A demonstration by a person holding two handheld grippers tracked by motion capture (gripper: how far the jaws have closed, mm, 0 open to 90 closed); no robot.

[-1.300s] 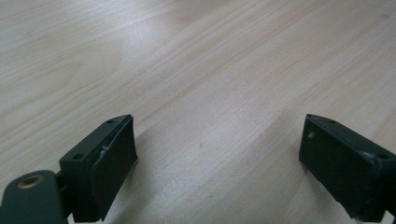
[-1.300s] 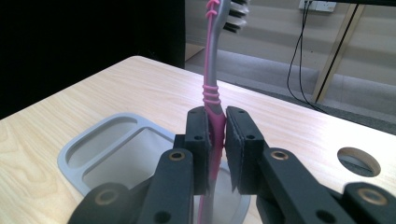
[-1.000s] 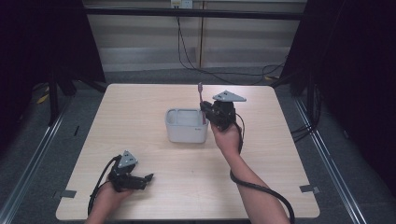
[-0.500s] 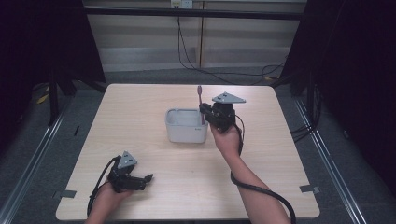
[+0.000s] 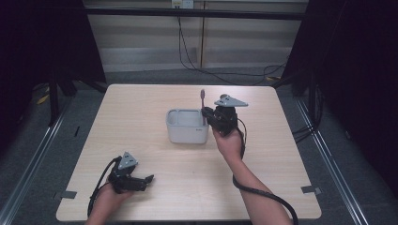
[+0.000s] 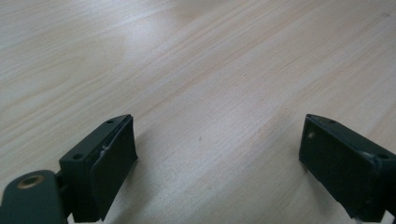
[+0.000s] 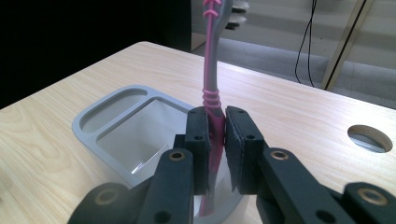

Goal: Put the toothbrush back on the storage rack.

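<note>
- We see a pink-and-grey toothbrush point(image 7: 212, 100) standing nearly upright, head up, its lower end reaching down over the right edge of a grey container point(image 7: 116, 122).
- Our right gripper point(image 7: 216, 140) has its two black jaws closed tight on the toothbrush handle, pads pressing it from both sides; in the high view the right gripper point(image 5: 220, 117) sits just beside the container point(image 5: 187, 133), with the brush point(image 5: 203, 101) rising above it.
- The container is a rounded grey tub with two compartments, a narrow one and a larger one; both look bare inside as far as we can tell.
- Our left gripper point(image 5: 141, 180) rests low near the front left corner of the table, well apart from the tub; in its own view its jaws stand wide apart over bare wood with nothing between them.
- The table point(image 5: 141, 108) is pale wood-grain laminate, with a round hole point(image 7: 369, 137) in the top beyond the right gripper.
- Around it we see a grey floor point(image 5: 338, 154), metal rails along both sides, dark curtains left and right, and black cables point(image 5: 187, 51) hanging down a pale panelled wall behind.
</note>
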